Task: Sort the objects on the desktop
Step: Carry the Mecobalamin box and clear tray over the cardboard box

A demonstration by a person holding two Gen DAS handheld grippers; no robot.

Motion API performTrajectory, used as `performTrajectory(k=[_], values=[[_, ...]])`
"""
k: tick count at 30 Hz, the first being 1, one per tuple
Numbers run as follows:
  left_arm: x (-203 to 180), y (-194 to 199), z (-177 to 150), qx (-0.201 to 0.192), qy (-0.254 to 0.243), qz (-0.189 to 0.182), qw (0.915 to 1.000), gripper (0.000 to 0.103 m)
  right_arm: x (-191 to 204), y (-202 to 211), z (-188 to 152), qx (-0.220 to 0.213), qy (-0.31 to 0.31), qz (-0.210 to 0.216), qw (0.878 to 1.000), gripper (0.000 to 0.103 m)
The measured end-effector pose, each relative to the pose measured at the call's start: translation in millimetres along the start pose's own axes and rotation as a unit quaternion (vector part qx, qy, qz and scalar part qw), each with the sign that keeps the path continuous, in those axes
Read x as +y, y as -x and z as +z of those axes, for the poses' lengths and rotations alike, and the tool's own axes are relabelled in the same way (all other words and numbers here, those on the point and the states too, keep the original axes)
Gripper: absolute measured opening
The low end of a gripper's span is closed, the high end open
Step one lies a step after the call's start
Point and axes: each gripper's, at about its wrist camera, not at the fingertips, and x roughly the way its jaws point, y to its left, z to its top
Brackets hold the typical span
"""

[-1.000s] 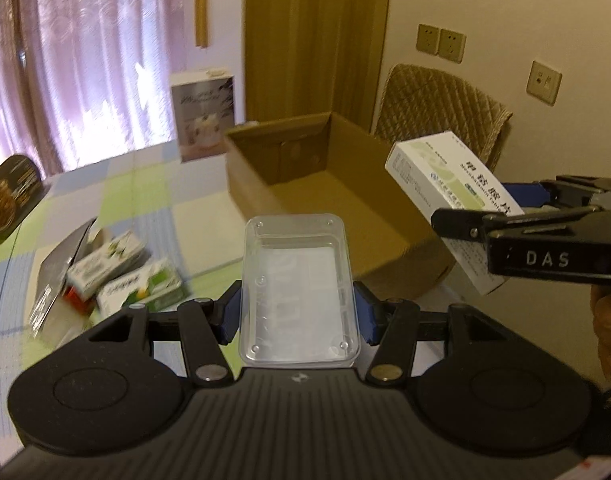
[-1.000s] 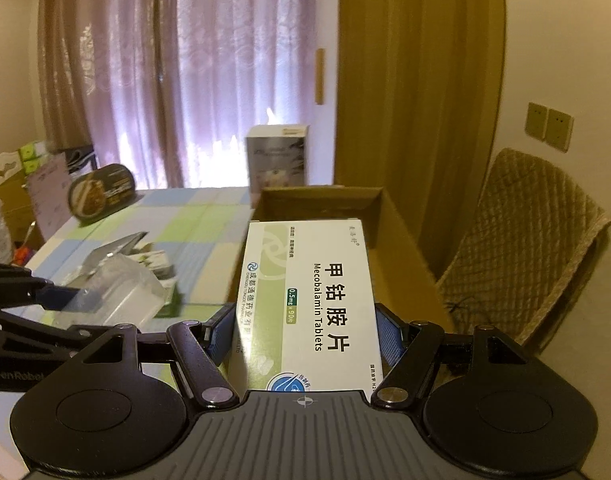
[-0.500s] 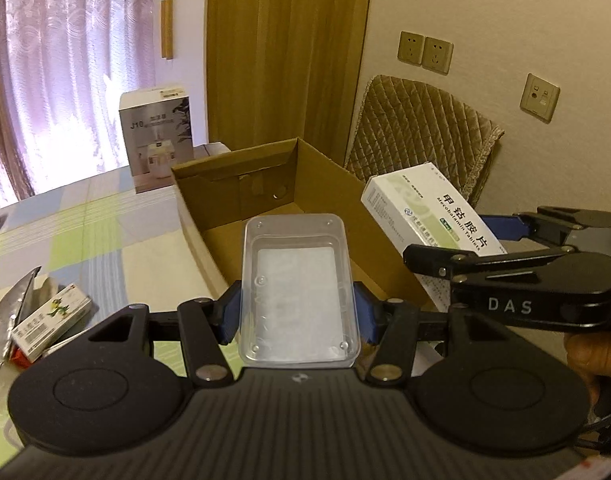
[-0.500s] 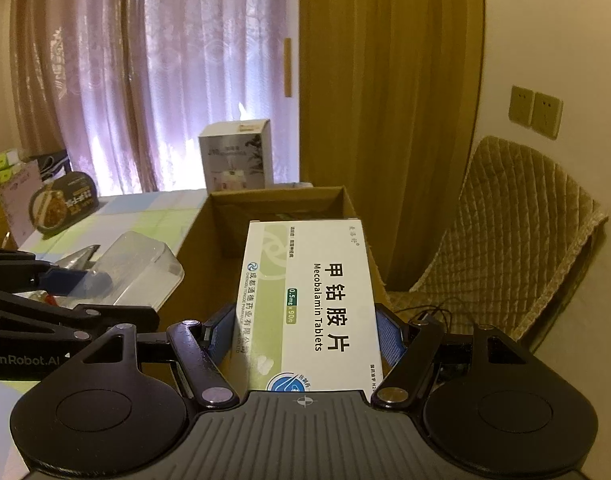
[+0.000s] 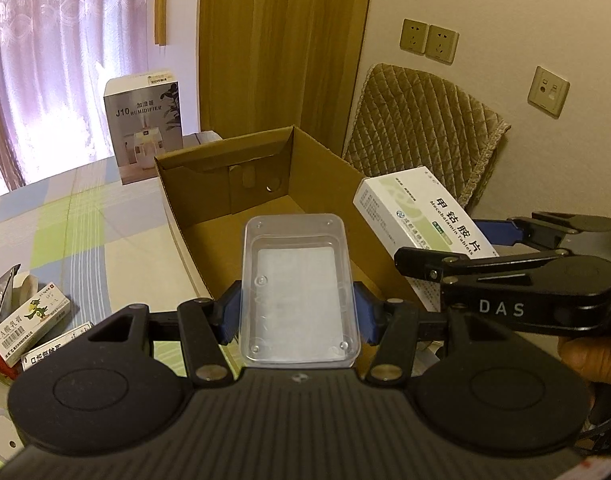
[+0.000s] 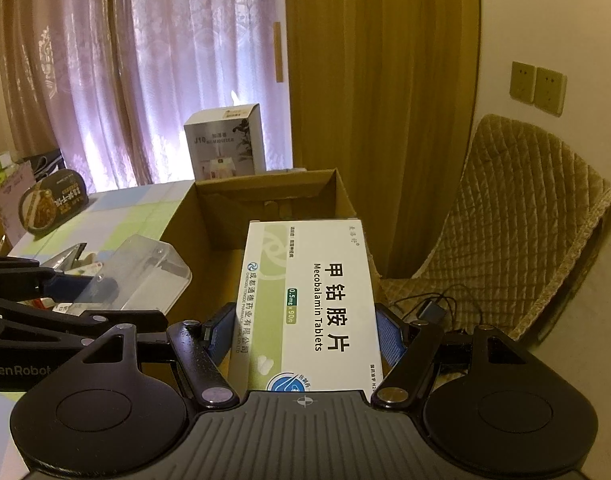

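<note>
left tool (image 5: 297,312) clamped on clear plastic tray (image 5: 299,288), now held over the open cardboard box (image 5: 225,196); 1 s ago it hung over the tabletop (image 5: 85,216) short of the box, w/ the box further ahead. right tool (image 6: 303,336) clamped on white mecobalamin tablet box (image 6: 309,304), held just right of the tray, above the cardboard box's right wall, closer in than before. small med boxes (image 5: 29,320) have slid to the left edge of left-wrist view. humidifier box (image 5: 145,128) stands behind the cardboard box.
</note>
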Motion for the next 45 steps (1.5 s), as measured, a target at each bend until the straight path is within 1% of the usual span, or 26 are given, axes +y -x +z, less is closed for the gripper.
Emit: performTrajectory(k=[17,18,19,20,34,45], values=[[-0.4,-10.3,6.0,-0.002,0.005,-0.004,1.0000,0.051,-8.8,-12.7,2.1,0.003,-0.006,-0.005,1.000,0.068],[0.2,-11.1,5.6,-0.001,0.008,-0.005,1.0000,0.052,-9.3,-13.2,1.8,0.003,-0.006,-0.005,1.000,0.068],[1.1,-11.3,5.3,-0.002,0.011,-0.006,0.9999,0.056,-9.7,-13.8,1.5,0.004,-0.006,-0.006,1.000,0.068],[1.9,-10.6,4.9,-0.004,0.014,-0.005,0.9999,0.062,-10.1,-14.2,1.1,0.004,-0.007,-0.006,1.000,0.068],[14.8,8.4,-2.3,-0.014,0.015,0.019,0.9996,0.062,-4.6,-15.5,2.6,0.004,-0.005,0.001,1.000,0.068],[21.2,14.3,-9.1,-0.015,0.026,0.025,0.9993,0.064,3.3,-21.2,6.9,0.002,-0.004,0.007,1.000,0.068]])
